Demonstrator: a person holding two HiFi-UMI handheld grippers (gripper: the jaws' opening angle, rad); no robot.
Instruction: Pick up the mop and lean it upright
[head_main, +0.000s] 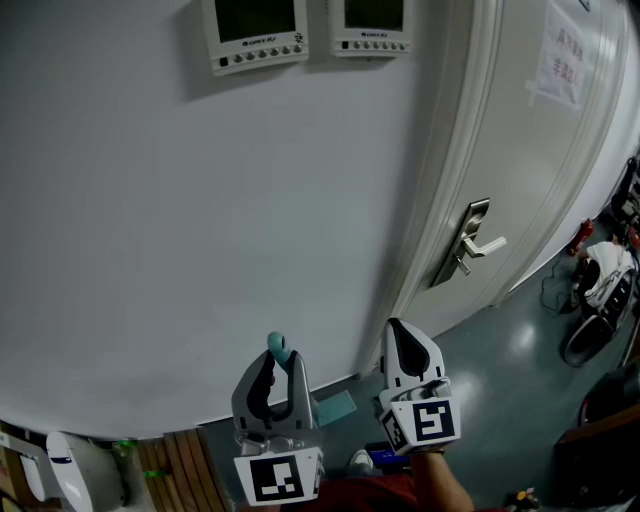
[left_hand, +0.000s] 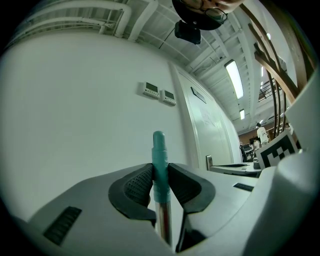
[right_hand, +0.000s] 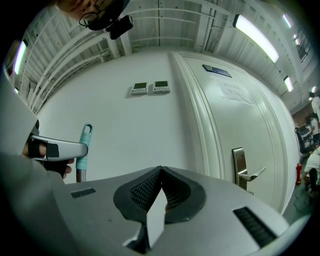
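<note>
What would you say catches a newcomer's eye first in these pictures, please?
The teal-tipped mop handle stands out first, upright and clamped in the left claw in front of the white wall. Beside it the right claw is shut on nothing. Right of that, a metal lever handle gleams on the white door, and two control panels sit high on the wall.
</note>
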